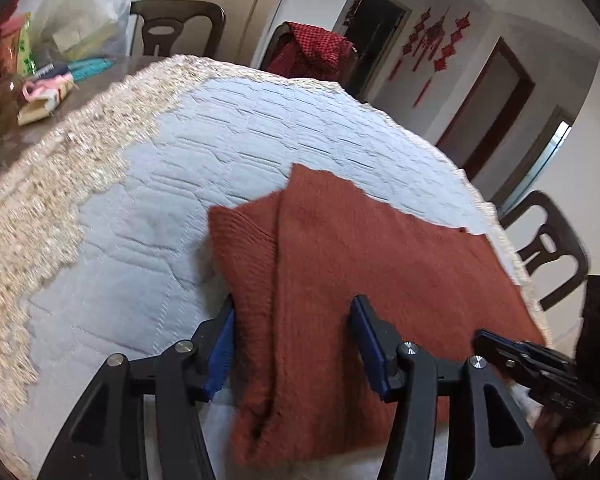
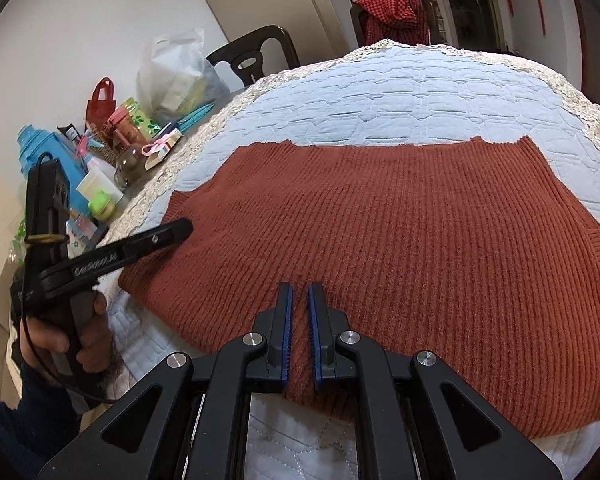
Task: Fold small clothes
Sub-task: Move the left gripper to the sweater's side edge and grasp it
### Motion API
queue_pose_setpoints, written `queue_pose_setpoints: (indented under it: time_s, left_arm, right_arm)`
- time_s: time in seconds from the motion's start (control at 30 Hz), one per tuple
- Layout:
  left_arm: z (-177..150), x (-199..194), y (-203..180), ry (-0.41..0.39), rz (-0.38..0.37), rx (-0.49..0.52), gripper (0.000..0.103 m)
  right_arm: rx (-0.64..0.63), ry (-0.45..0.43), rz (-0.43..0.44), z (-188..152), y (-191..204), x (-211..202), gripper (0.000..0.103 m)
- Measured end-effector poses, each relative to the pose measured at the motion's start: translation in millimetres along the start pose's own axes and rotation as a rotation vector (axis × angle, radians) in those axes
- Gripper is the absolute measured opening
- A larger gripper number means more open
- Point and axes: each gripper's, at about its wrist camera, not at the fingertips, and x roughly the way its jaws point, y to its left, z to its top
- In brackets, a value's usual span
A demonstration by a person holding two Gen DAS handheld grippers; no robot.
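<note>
A rust-red ribbed sweater [image 1: 380,260] [image 2: 380,220] lies spread on the pale blue quilted table cover [image 1: 220,140] [image 2: 380,92]. One side shows a lengthwise fold in the left wrist view. My left gripper [image 1: 296,304] stands half open astride that folded side, with knit lying between the blue pads, which do not squeeze it. In the right wrist view the left gripper [image 2: 176,228] rests at the sweater's left corner, held by a hand [image 2: 88,328]. My right gripper [image 2: 301,288] [image 1: 484,338] is at the near hem, its pads almost together with red knit in the slit.
Bags, bottles and small packets [image 2: 100,160] crowd the bare table left of the lace-edged cover. Dark chairs [image 1: 548,248] [image 1: 176,28] stand around the table. The far one carries a red checked cloth [image 2: 392,12]. The quilt beyond the sweater is bare.
</note>
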Motion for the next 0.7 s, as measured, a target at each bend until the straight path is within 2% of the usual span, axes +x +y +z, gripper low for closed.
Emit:
queue_pose_setpoints:
  time_s: [0.33,0.7]
  left_arm:
    - [16.7,10.4,11.2,0.006,-0.066,-0.066,0.057]
    - [-7.3,-8.1,9.0,0.016,-0.143,-0.083,0.055]
  right_arm:
    - [0.007,-0.004,0.02,-1.7,-4.5,-1.5,0.008]
    - [0.015,-0.011,0.03,-3.1,-5.1,-3.1,0.008]
